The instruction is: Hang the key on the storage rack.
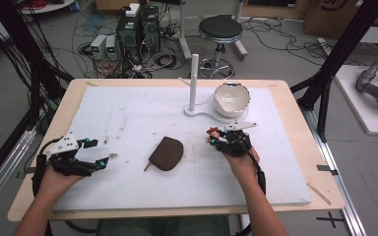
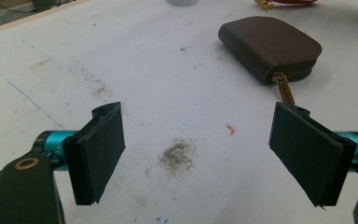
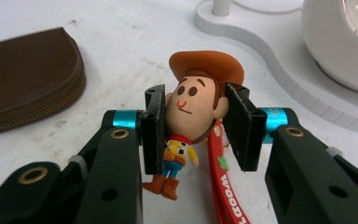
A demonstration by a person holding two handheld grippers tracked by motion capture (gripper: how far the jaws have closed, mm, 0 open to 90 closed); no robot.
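Note:
My right gripper (image 3: 193, 128) is shut on a small cowboy figure (image 3: 193, 109) with an orange hat and a red strap (image 3: 223, 191), held by its head just above the white mat. In the high view the right gripper (image 1: 221, 139) sits right of centre with the cowboy figure (image 1: 212, 132) at its tips. A brown zip pouch (image 1: 167, 153) lies flat at the mat's middle, its gold zip pull (image 2: 284, 89) pointing toward my left gripper (image 2: 205, 154). That left gripper (image 1: 98, 153) stands open near the mat's left edge, nothing between its pads.
A white stand with an upright post (image 1: 193, 83) and a white bowl (image 1: 232, 99) on its base sit at the back of the mat (image 1: 128, 113), just beyond the right gripper. Dirt smudges (image 2: 177, 154) mark the mat. A stool (image 1: 220, 30) and cables lie beyond the table.

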